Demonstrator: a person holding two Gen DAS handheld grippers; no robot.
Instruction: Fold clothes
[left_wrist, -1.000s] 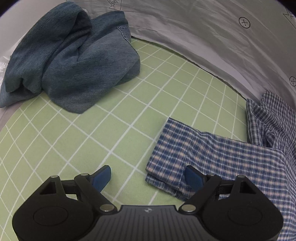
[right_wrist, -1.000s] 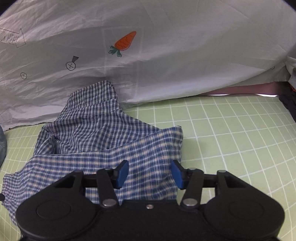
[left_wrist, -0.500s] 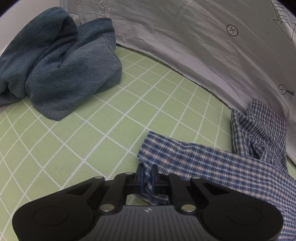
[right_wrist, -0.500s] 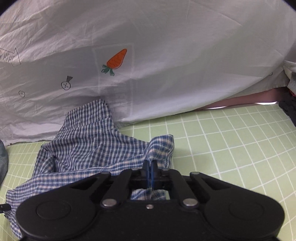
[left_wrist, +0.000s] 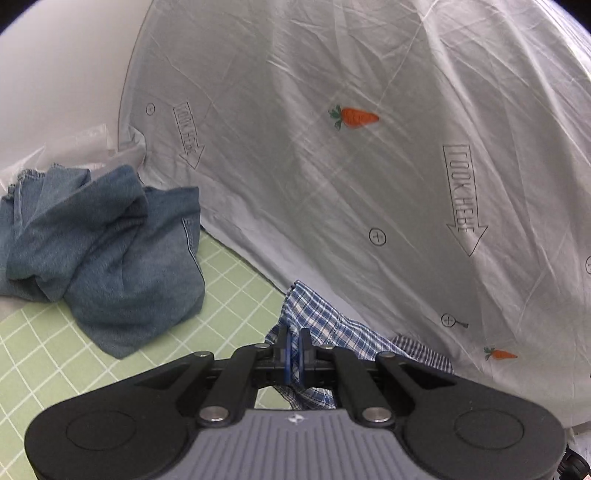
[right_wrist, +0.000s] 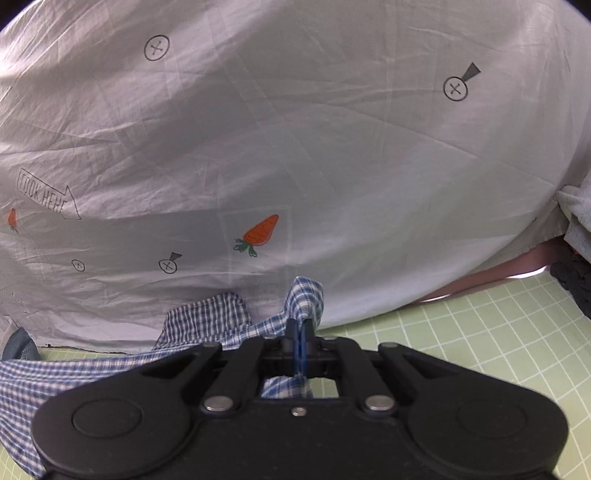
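Left wrist view: the left gripper (left_wrist: 294, 349) is clamped on a fold of the plaid shirt (left_wrist: 332, 328), which hangs just above the green gridded desk (left_wrist: 44, 354). Crumpled jeans (left_wrist: 107, 251) lie to the left, a white sheet (left_wrist: 369, 184) behind.

Right wrist view: the right gripper (right_wrist: 299, 343) pinches another shirt (right_wrist: 207, 321) edge, apparently lifted clear of the desk (right_wrist: 480, 332).

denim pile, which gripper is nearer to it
Left. The left gripper, shut on the plaid shirt, has the denim pile close by on the green mat. From the right gripper, only a sliver of it shows, beyond the shirt.
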